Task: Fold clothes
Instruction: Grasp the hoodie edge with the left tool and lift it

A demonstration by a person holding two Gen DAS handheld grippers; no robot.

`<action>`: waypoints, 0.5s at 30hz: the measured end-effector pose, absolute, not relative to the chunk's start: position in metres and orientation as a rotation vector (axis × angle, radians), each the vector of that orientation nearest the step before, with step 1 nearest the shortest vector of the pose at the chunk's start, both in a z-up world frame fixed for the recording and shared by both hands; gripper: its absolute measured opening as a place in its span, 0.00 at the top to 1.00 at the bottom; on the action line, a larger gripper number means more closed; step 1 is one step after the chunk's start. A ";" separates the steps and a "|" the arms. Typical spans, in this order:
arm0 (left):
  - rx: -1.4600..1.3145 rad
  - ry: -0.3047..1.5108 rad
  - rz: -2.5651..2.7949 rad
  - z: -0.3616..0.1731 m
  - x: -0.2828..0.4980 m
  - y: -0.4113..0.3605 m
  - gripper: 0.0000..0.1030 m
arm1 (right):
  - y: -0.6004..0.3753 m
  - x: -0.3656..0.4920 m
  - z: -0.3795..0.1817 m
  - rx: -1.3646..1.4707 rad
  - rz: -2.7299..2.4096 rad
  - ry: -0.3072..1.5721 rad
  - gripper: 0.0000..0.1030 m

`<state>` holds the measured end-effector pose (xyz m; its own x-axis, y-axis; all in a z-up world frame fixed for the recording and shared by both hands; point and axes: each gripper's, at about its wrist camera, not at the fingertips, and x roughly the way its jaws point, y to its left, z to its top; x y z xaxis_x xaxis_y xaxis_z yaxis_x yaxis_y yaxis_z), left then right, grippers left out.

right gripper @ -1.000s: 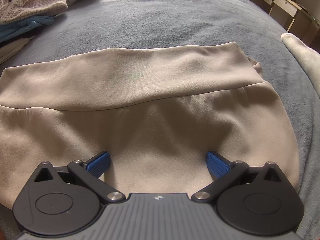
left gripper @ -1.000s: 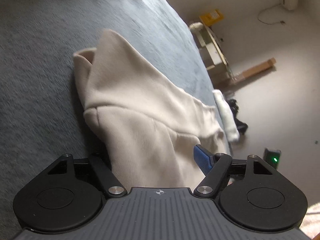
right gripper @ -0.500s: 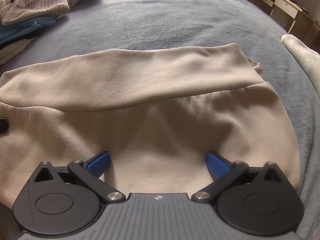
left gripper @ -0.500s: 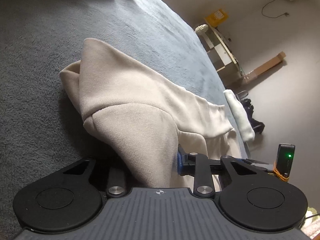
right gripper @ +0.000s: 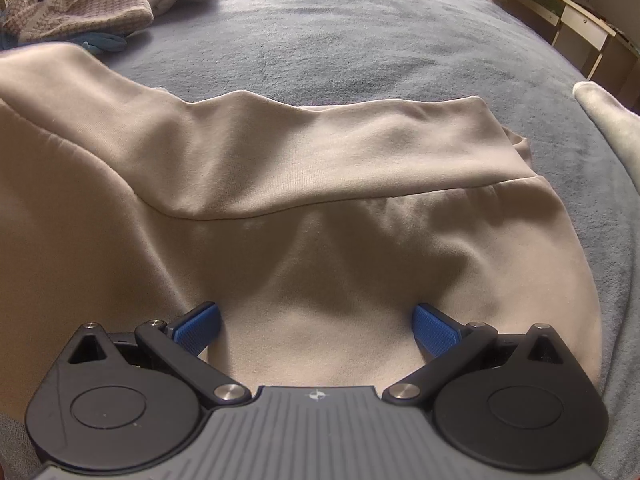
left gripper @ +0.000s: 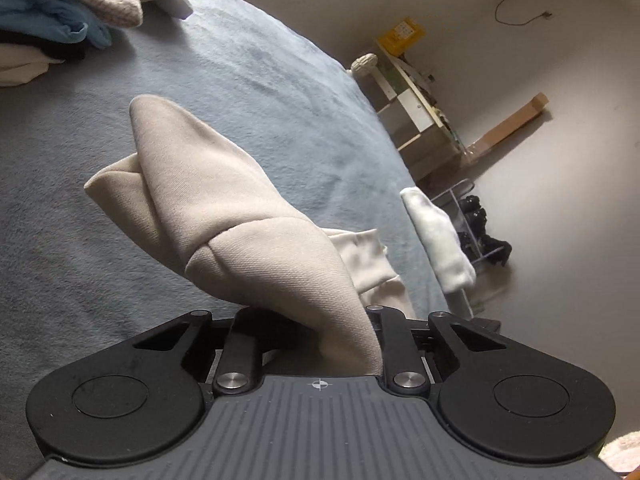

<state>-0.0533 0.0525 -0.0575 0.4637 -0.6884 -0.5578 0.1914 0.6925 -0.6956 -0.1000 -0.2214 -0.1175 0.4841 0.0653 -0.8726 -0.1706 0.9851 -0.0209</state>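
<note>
Left claw (left gripper: 320, 344): pinching a bunched corner of the beige garment (left gripper: 224, 216), fingers pressed together on the cloth (pads hidden by fabric), and holding it raised above the bed (left gripper: 260, 80).

Right claw (right gripper: 316, 324): spreading wide, blue pads (right gripper: 198, 326) resting on the garment's (right gripper: 320, 240) near panel, which is lying flat between them.

Ahead of the right claw: a folded band of the same garment lying across the bed (right gripper: 360, 32), its left end rising out of view.

Farther, ahead and left of both claws: a pile of clothes (right gripper: 80, 8) (knitted, blue, white) sitting on the bed.
</note>
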 end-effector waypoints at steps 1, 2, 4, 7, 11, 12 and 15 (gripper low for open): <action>-0.600 0.947 -0.591 -0.054 -0.051 0.046 0.83 | -0.222 -0.100 -0.118 -0.113 0.149 1.052 0.00; -0.596 0.951 -0.599 -0.051 -0.049 0.040 0.83 | -0.223 -0.100 -0.118 -0.116 0.155 1.049 0.00; -0.589 0.960 -0.616 -0.044 -0.045 0.028 0.83 | -0.224 -0.100 -0.118 -0.118 0.164 1.043 0.00; -0.578 0.974 -0.641 -0.034 -0.039 0.010 0.83 | -0.226 -0.101 -0.118 -0.124 0.179 1.032 0.00; -0.565 0.998 -0.672 -0.022 -0.030 -0.013 0.83 | -0.229 -0.102 -0.119 -0.128 0.203 1.006 0.00; -0.564 1.013 -0.675 -0.023 -0.026 -0.019 0.83 | -0.229 -0.103 -0.119 -0.128 0.209 0.998 0.00; -0.556 1.057 -0.672 -0.024 -0.015 -0.035 0.83 | -0.231 -0.104 -0.120 -0.134 0.225 0.974 0.00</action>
<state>-0.0152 -0.0351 -0.0241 0.3308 -0.7315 -0.5963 0.2301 0.6753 -0.7008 -0.1043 -0.2308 -0.1195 0.5411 0.1285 -0.8311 -0.2485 0.9686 -0.0120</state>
